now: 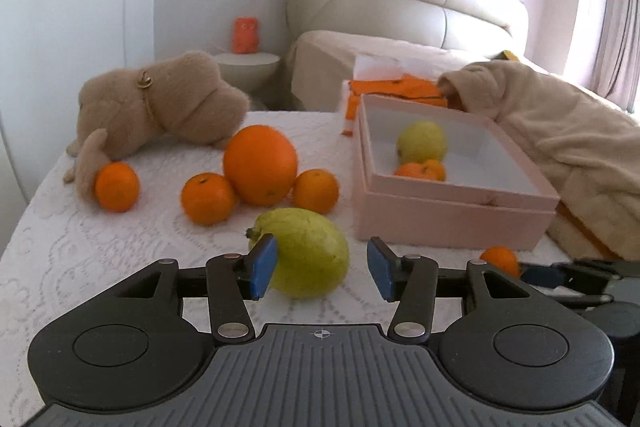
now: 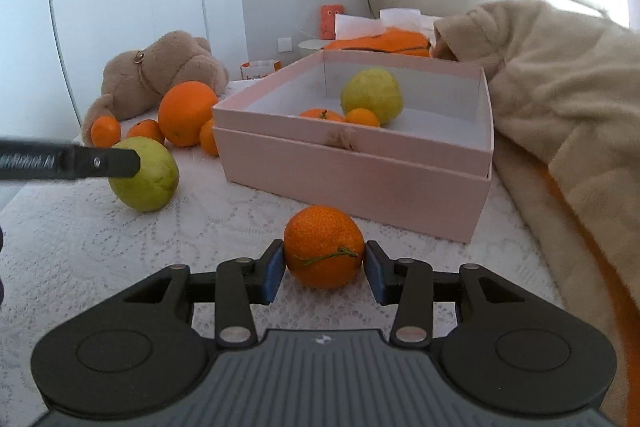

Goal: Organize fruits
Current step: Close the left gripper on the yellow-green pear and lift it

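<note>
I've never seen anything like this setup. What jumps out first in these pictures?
Bright fruit scattered on a white bedspread: a big orange among small ones, beside a plush toy. The left claw is open around a green fruit, while the right claw grips a mandarin just in front of a pink box that already holds some fruit.
</note>
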Available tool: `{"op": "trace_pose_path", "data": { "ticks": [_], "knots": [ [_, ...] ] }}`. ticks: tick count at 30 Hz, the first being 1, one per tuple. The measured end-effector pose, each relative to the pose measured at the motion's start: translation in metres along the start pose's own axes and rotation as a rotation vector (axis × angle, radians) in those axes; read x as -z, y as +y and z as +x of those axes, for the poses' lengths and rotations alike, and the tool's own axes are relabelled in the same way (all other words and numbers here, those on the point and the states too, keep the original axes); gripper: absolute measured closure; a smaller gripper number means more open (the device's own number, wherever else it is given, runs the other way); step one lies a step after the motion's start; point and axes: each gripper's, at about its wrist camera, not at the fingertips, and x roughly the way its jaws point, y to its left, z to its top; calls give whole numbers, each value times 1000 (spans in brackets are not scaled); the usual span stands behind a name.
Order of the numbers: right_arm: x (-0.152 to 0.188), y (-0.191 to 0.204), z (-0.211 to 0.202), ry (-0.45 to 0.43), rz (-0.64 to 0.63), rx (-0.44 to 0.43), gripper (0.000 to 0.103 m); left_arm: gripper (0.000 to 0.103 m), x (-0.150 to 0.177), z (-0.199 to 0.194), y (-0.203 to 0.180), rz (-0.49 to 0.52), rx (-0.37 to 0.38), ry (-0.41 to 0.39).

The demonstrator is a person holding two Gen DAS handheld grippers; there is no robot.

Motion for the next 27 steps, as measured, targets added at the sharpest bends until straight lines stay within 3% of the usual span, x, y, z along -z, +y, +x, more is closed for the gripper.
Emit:
{"op": "trace_pose_path", "data": {
  "ticks": [5,7,10,20,23,25,27],
  "knots": [
    [1,-3,1,4,15,-13,60,49,-10,20,6,-39,-104,12],
    [1,-1,3,16,16,-22,59,44,-12,28,15,-64,-138,9],
    [1,1,3,17,11,-20,59,43,-16,34,26,-130,-113,-5],
    [2,1,5,26,7,-20,56,39,-22,44,38,-198,-84,6],
    [2,1,5,28,6,-17,55,31,-21,47,53,-306,-39,47],
    [2,1,5,29,4,-17,55,27,-14,53,65,-416,29,104],
    [2,2,5,30,2,-16,54,29,-7,59,68,-483,91,144]
  ]
}}
